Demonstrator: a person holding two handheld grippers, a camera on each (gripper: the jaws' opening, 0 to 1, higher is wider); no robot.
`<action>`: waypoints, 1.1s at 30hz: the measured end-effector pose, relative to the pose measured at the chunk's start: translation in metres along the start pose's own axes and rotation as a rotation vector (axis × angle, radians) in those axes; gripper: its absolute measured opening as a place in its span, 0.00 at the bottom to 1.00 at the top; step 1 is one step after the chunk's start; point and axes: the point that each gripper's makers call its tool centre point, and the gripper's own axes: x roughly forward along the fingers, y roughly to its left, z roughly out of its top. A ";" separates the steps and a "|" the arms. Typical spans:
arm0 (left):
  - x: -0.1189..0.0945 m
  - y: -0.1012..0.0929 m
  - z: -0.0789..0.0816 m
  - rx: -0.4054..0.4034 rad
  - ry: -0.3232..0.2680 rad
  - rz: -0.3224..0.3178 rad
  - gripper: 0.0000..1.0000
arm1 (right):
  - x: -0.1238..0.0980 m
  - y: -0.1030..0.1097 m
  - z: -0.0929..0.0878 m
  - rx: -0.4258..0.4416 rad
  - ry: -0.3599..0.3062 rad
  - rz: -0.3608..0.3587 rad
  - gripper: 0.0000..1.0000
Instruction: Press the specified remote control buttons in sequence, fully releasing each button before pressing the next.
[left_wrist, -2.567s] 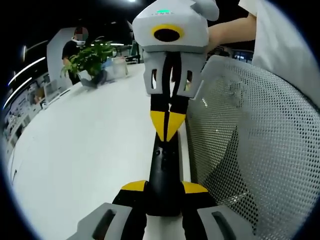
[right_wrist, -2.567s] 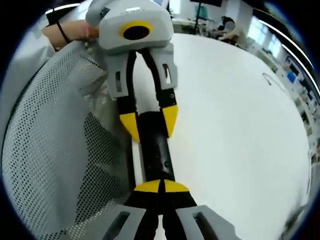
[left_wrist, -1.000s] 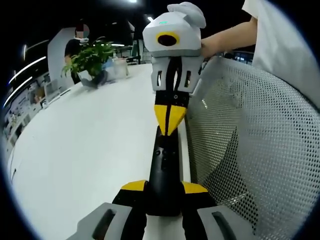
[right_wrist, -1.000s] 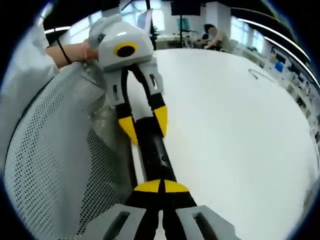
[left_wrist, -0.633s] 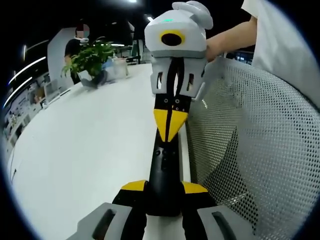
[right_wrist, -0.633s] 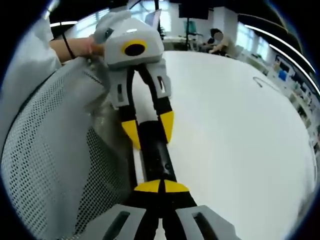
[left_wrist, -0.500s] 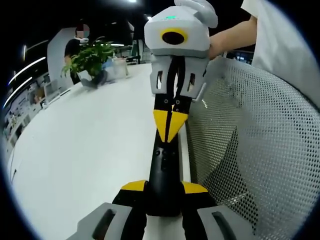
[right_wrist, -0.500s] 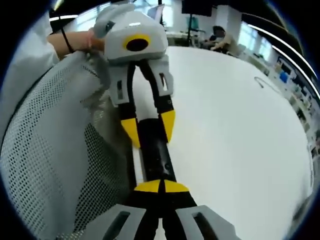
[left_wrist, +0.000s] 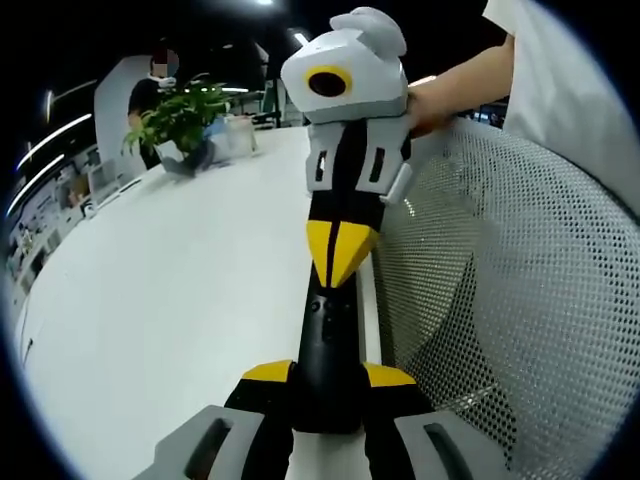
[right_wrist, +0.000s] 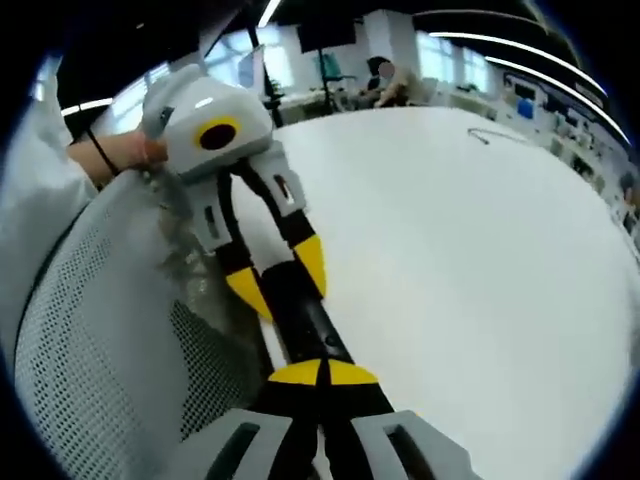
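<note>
We grasp the slim black remote control endwise in our left tongs above the white tabletop; our clenched right tongs touch its top face.

White table, mesh chair back, potted plant, ceiling strip lights

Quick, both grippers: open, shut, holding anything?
Left gripper: shut on the black remote, clamped at its near end.
Right gripper: shut, yellow tips together over the remote, holding nothing.
</note>
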 end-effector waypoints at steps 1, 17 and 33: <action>0.000 0.000 0.000 0.000 0.000 0.000 0.25 | 0.000 0.000 0.000 -0.015 0.008 -0.001 0.00; 0.000 0.000 0.000 -0.009 -0.002 0.001 0.24 | 0.003 0.001 -0.002 -0.248 0.163 -0.064 0.00; 0.000 0.000 0.000 -0.022 -0.006 0.000 0.25 | 0.007 0.015 0.002 -0.415 0.160 -0.110 0.00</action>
